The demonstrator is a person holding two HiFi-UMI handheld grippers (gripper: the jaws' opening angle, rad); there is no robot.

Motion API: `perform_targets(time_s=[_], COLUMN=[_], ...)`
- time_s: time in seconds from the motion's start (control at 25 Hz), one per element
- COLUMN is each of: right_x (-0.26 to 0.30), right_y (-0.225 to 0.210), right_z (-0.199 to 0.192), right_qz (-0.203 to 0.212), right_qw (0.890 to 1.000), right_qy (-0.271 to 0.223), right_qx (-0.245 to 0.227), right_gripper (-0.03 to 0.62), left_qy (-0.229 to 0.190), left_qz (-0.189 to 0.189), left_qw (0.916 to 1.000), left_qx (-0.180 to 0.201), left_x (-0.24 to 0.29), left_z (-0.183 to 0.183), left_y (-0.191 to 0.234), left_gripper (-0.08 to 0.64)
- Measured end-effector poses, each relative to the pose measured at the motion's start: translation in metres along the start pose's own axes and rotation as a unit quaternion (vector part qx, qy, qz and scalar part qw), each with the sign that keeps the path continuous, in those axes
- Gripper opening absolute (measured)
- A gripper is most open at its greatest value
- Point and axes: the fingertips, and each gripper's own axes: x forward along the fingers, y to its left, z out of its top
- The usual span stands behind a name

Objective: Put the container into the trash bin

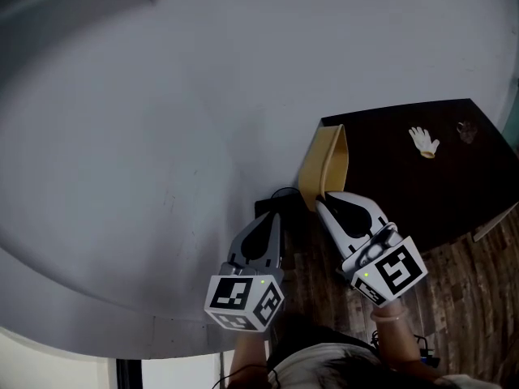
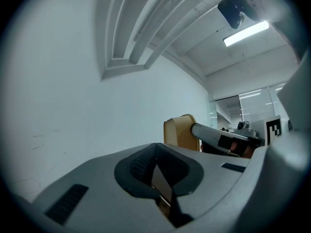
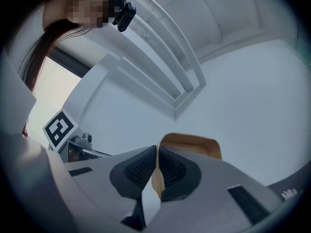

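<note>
the right gripper [image 1: 324,203] has its jaws pressed together on one thin wall of the container [image 1: 324,164], and in the right gripper view the dark pads [image 3: 141,169] squeeze this tan wall from both sides, with the rounded rim standing up above them. so the container is in the air, hanging edge-on from the right gripper, in front of the pale wall and beside the corner of a dark table [image 1: 454,193]. i think it is held by the wall like this because the material is light and stiff, so one pinch is enough to carry it and later to let it fall into a bin. the left gripper [image 1: 272,221] is low and just beside the right one, apart from the container. its jaws are closed to a narrow slit, and i can make out nothing gripped in it. it seems only to wait. i cannot see a trash bin with certainty; a dark shape [image 1: 276,201] near the left jaw tips may be part of it. the drop is not yet done.
</note>
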Motion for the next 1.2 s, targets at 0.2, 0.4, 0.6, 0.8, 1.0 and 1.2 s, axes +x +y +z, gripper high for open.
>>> perform_targets(time_s=[0.2, 0.4, 0.6, 0.8, 1.0, 1.2], right_x=[0.039, 0.054, 0.093, 0.149, 0.198, 0.245], right_y=[-0.027, -0.038, -0.056, -0.079, -0.105, -0.121], right_z=[-0.022, -0.03, -0.048, -0.068, -0.078, -0.095], right_qz=[0.002, 0.007, 0.007, 0.002, -0.007, -0.016], right_qw=[1.0, 1.0, 1.0, 1.0, 0.999, 0.999], right_qy=[0.006, 0.006, 0.014, 0.021, 0.027, 0.035], right_qx=[0.006, 0.012, 0.014, 0.017, 0.022, 0.022], right_gripper=[0.023, 0.023, 0.023, 0.023, 0.023, 0.023], left_qy=[0.004, 0.001, 0.002, 0.001, 0.01, 0.008], left_qz=[0.0, 0.002, 0.001, -0.006, -0.015, -0.026], left_qw=[1.0, 1.0, 1.0, 0.9999, 0.9997, 0.9995], left_qx=[-0.001, 0.001, -0.005, -0.012, -0.014, -0.019], left_x=[0.042, 0.059, 0.094, 0.136, 0.177, 0.209], left_z=[-0.002, 0.001, -0.001, 0.004, 0.012, 0.016], left_y=[0.033, 0.044, 0.079, 0.128, 0.165, 0.205], left_gripper=[0.02, 0.02, 0.02, 0.02, 0.02, 0.02])
